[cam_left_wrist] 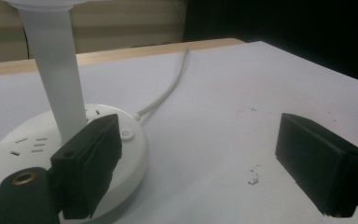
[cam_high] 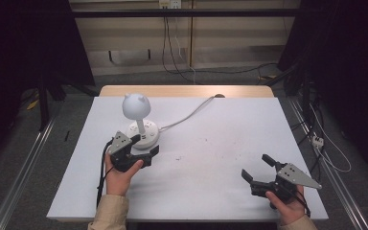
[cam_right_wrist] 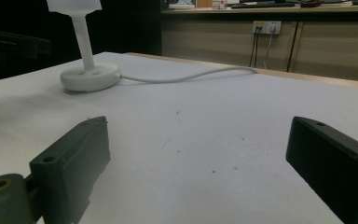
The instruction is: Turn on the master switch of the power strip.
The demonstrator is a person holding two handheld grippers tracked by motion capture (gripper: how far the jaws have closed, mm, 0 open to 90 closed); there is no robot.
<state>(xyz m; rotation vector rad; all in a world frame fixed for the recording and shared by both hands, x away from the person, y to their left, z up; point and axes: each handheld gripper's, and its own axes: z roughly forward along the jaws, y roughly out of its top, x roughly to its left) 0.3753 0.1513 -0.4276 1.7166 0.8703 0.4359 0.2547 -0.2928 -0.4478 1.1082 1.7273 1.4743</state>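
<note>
A white desk lamp with a rounded, eared head (cam_high: 136,106) stands on a round base with sockets (cam_high: 143,134) at the table's left middle. My left gripper (cam_high: 146,144) is right at the front of that base, open, with nothing between its jaws. In the left gripper view its left jaw overlaps the base's rim (cam_left_wrist: 135,154), next to the stem (cam_left_wrist: 58,84), and the right jaw hangs over bare table. My right gripper (cam_high: 257,167) rests open near the front right corner, empty. In the right gripper view the lamp base (cam_right_wrist: 89,77) lies far ahead to the left.
The lamp's white cord (cam_high: 187,117) runs from the base across the white tabletop (cam_high: 220,139) to the far edge. Small dark specks (cam_left_wrist: 252,175) mark the surface. Dark curtains, floor rails and cables surround the table.
</note>
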